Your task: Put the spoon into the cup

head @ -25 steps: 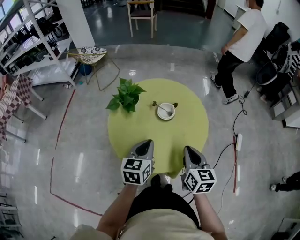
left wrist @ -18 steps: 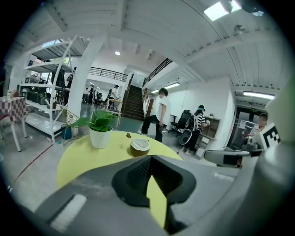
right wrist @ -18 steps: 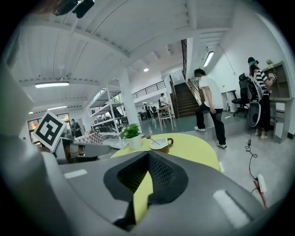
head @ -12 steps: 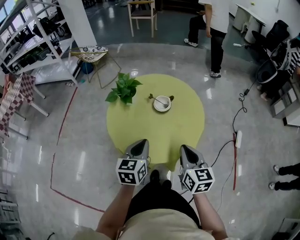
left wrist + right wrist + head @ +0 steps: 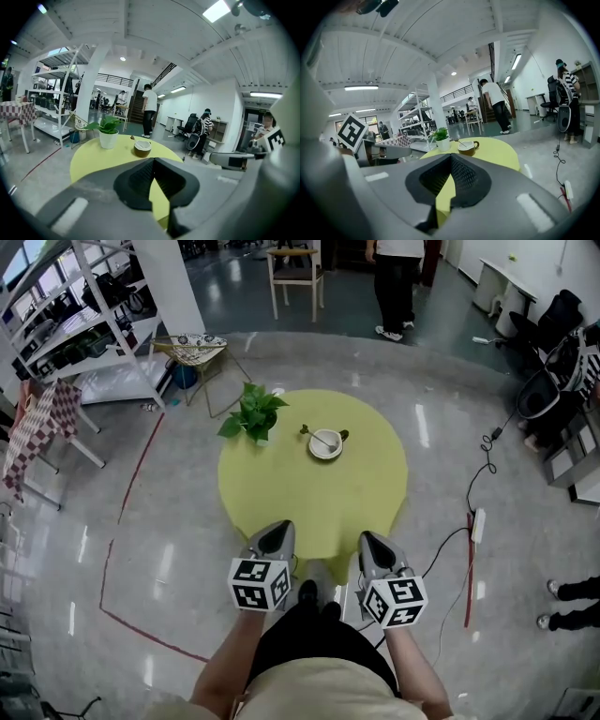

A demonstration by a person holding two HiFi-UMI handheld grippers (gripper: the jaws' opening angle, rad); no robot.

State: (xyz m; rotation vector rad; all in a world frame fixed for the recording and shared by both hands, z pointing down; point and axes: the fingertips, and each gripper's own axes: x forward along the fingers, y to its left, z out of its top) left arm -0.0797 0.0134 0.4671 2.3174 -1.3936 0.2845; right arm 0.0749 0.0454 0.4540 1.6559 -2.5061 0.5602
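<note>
A brown cup (image 5: 325, 444) with a white inside stands on the far half of the round yellow table (image 5: 319, 502). The spoon (image 5: 320, 438) lies in it, its handle sticking out to the upper left. Both grippers hover at the table's near edge, far short of the cup. My left gripper (image 5: 278, 527) is shut and empty, and so is my right gripper (image 5: 367, 538). The left gripper view shows the cup (image 5: 142, 148) beyond the shut jaws of the left gripper (image 5: 153, 161). In the right gripper view the cup (image 5: 467, 148) sits past the right gripper (image 5: 451, 156).
A potted plant (image 5: 255, 414) stands on the table left of the cup. A metal shelf rack (image 5: 84, 324), a wire stool (image 5: 194, 351) and a checkered table (image 5: 33, 423) are at the left. A person (image 5: 398, 282) stands beyond the table. A cable and power strip (image 5: 477, 524) lie on the floor at the right.
Both grippers have drawn back a little from the table, still shut. The cup and table sit slightly farther up the view. The person in the background has walked from the right to behind the table.
</note>
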